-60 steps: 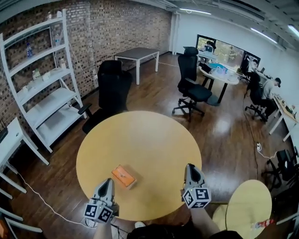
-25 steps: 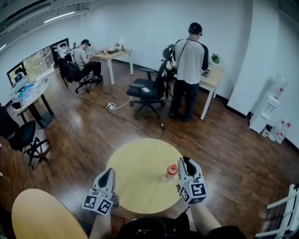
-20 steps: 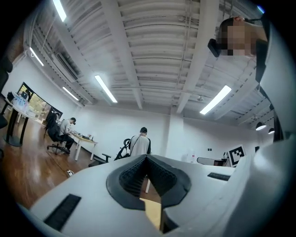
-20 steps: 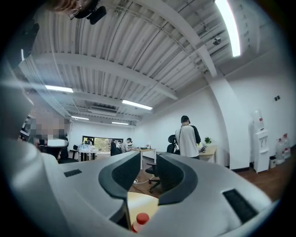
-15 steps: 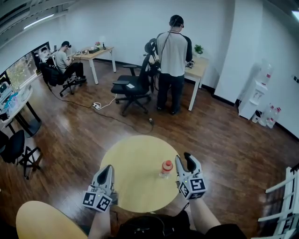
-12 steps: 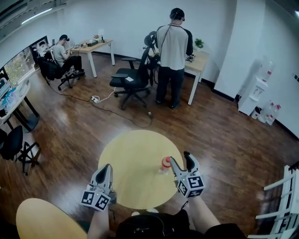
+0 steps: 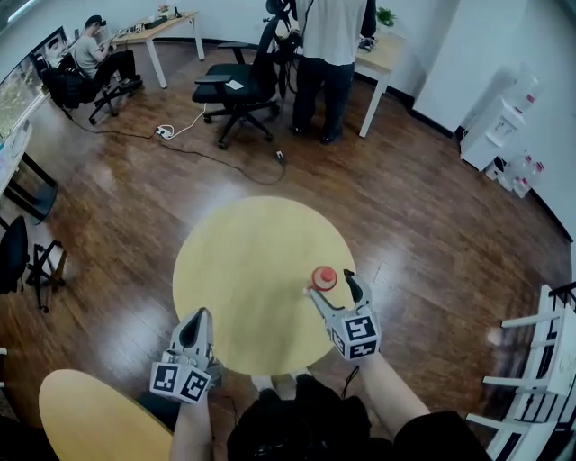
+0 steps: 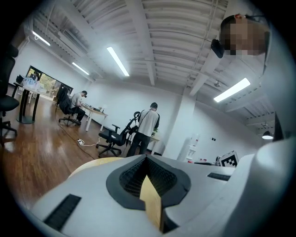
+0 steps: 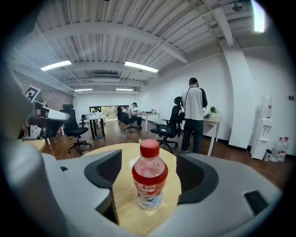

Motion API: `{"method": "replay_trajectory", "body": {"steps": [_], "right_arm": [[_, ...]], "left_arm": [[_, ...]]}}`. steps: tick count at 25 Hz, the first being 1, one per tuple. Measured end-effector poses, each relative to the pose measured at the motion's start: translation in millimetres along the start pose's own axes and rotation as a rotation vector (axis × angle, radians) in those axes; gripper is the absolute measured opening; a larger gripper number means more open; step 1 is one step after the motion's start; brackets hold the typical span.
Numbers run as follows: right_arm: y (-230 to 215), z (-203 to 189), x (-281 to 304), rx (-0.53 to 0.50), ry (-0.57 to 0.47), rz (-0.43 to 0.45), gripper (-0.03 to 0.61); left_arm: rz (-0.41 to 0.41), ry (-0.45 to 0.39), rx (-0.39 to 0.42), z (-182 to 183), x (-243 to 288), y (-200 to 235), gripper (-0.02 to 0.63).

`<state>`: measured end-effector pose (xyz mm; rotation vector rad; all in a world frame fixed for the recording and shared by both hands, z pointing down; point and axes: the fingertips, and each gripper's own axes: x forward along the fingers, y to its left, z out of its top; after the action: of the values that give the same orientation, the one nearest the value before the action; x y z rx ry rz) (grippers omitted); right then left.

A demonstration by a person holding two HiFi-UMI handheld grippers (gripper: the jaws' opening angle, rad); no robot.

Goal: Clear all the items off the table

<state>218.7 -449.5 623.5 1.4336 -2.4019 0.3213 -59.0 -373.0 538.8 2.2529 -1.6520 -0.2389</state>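
Observation:
A small clear bottle (image 7: 323, 277) with a red cap and red label stands upright on the small round yellow table (image 7: 243, 252), near its right edge. My right gripper (image 7: 329, 283) reaches over that edge with one jaw on each side of the bottle (image 9: 149, 178). Its jaws have just been opening, and a gap shows between each pad and the bottle. My left gripper (image 7: 199, 315) is at the table's near left edge, shut, with nothing in it. In the left gripper view its pads (image 8: 149, 172) meet at the tip.
A second round yellow table (image 7: 90, 419) lies at the lower left. A white shelf frame (image 7: 540, 360) stands at the right. Farther off are a black office chair (image 7: 238, 85), a standing person (image 7: 331, 27) by a desk and a seated person (image 7: 94, 49).
The view has swung from the large table to this small one. Both grippers have come down. The right jaws, closed round the bottle a second ago, now stand apart from it.

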Motion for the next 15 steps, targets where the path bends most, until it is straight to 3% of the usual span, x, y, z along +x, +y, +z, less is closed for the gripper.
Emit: {"method": "replay_trajectory", "body": {"steps": [3,8,14,15], "right_arm": [[-7,-8,14,-0.003,0.005,-0.003,0.44],[-7,-32,37,0.016,0.033,0.012,0.44],[-1,-55,46,0.028,0.063,0.019,0.433],[-2,-56,47,0.032,0.063,0.013,0.399]], "left_arm": [[-0.009,0.043,-0.03,-16,14,-6,-0.009],[-0.028,0.108,-0.091,-52,25,-18,-0.009],[0.006,0.146,-0.075,-66,9,-12,-0.009],[0.016,0.146,-0.074,-64,6,-10,-0.009]]}}
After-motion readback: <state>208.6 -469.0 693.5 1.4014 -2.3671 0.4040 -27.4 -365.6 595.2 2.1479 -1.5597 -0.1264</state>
